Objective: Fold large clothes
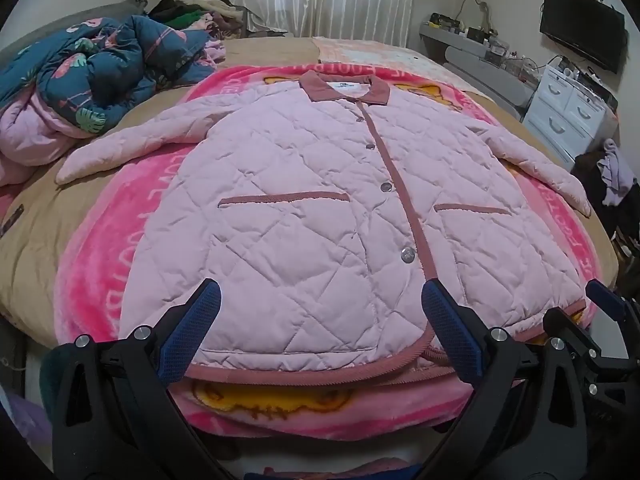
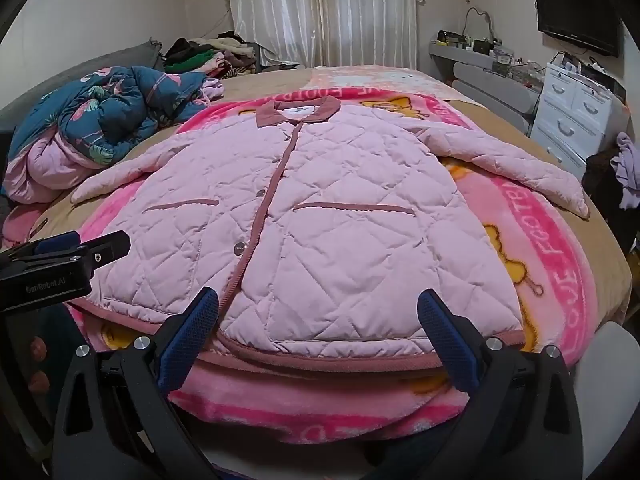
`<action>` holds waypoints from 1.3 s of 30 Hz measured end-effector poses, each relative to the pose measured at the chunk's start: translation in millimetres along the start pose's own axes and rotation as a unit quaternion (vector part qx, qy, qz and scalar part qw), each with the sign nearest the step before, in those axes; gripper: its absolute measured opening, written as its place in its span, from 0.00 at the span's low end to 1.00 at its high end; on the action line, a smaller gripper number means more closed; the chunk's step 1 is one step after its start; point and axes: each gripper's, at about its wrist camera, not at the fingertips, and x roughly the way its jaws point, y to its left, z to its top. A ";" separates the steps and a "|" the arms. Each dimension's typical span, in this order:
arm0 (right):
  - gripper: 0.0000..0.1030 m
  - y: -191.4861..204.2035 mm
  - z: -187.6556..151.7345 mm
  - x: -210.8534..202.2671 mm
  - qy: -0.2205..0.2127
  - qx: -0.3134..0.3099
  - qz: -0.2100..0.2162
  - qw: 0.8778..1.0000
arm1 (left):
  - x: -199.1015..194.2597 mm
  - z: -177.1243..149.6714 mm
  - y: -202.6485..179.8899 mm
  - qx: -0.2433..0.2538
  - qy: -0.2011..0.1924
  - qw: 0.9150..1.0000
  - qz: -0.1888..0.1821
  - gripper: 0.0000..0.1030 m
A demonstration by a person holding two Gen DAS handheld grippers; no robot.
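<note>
Pale pink quilted button-front jacket (image 1: pixel 320 200) with dusty-rose collar and trim, lying face up and flat on a bright pink plush blanket (image 1: pixel 92 264) spread over a tan-covered bed (image 1: pixel 36 248). Collar at 12 o'clock, hem at 6 o'clock, sleeves splayed toward 9 and 3 o'clock. Both tongs stand wide apart with nothing between their blue pads: the left tongs (image 1: pixel 320 332) hover over the hem left of the button placket, the right tongs (image 2: pixel 318 332) over the hem to its right.

Step in hand, as judged: the opening grasp, no fold being made yet. To do it well, each pair of tongs should probably travel out to its own sleeve or side seam, pinch only the jacket's padded layers and not the blanket beneath, then lift and carry the edge inward toward the placket so the fold line runs straight from shoulder to hem. The puffy quilting will likely spring back, so pressing the fold flat would help.

The left wrist view shows the right tongs at its 4 o'clock edge and the left sleeve cuff in full. The right wrist view shows the left tongs at its 9 o'clock edge, and more of the right sleeve (image 2: pixel 520 172) and the blanket's yellow cartoon print (image 2: pixel 508 252).
</note>
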 end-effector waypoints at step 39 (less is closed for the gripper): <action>0.96 0.7 5.3 -6.9 -0.005 0.000 -0.004 1.000 | -1.2 2.2 -5.0 0.009 -0.001 1.000 0.002 0.91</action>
